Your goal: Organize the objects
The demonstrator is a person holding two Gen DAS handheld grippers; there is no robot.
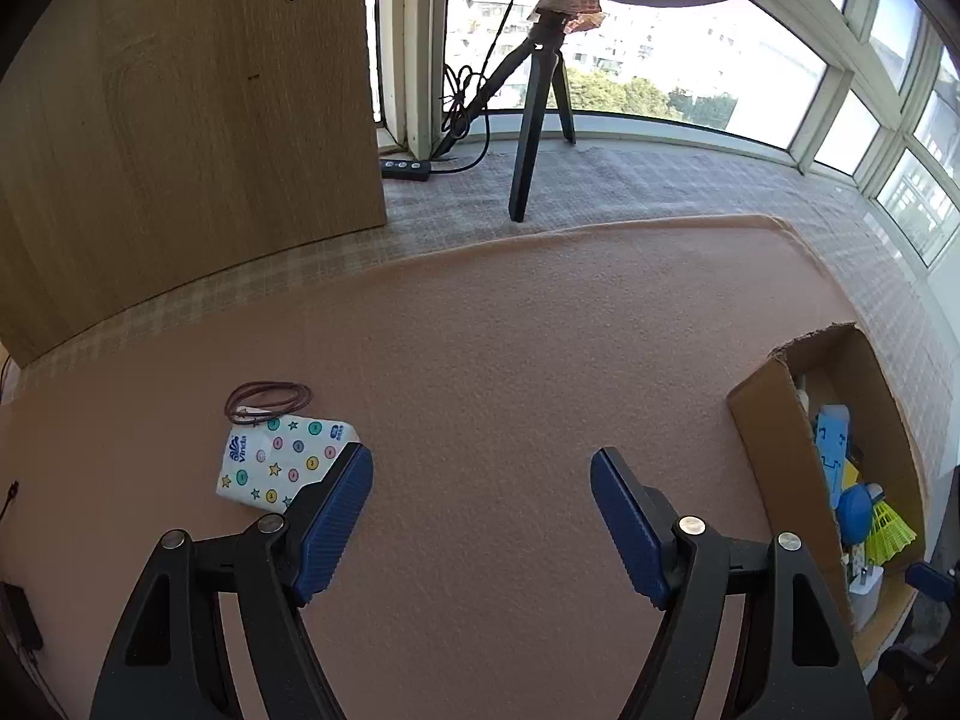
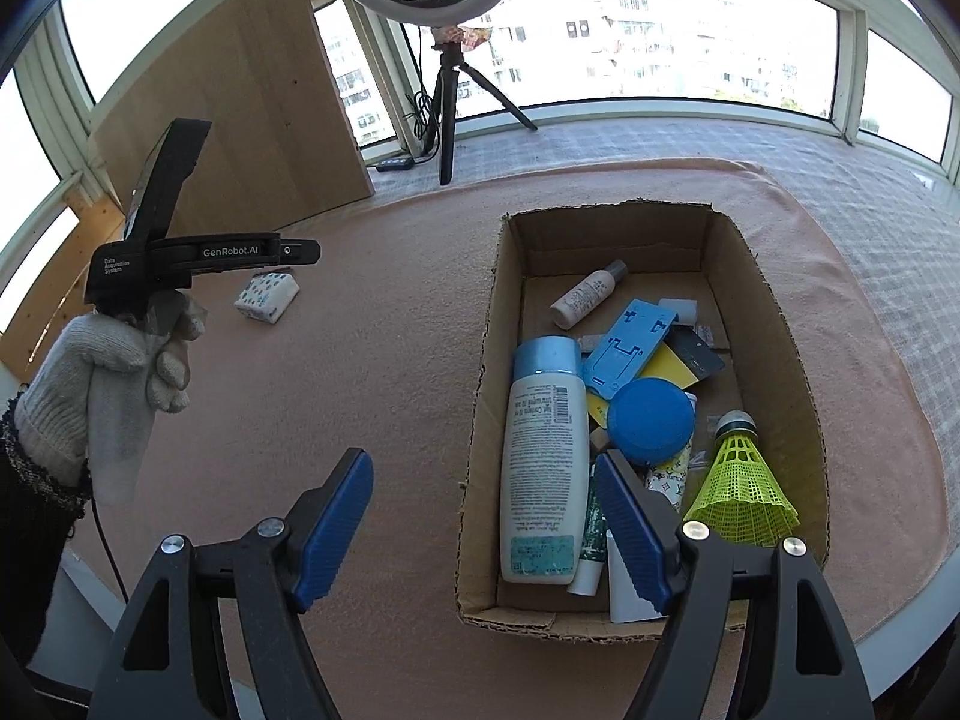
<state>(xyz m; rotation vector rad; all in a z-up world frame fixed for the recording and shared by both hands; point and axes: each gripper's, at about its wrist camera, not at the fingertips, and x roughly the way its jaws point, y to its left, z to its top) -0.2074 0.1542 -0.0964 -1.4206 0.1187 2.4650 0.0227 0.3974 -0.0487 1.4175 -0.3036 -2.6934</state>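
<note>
Gaping empty, both tongs (image 1: 482, 513) (image 2: 482, 516); tissue pack (image 1: 282, 468) corner hidden behind a pad.

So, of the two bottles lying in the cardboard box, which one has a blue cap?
The large white bottle along the left wall of the cardboard box has the light blue cap. The small bottle farther back is beige with a brownish cap.

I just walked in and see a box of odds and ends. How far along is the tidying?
Mostly done, it seems: the cardboard box already holds the lotion bottle, the yellow shuttlecock and more. Nothing is in hand; the left gripper and right gripper are both open and empty. Left on the cloth are the tissue pack and the hair ties, beside the left gripper.
</note>
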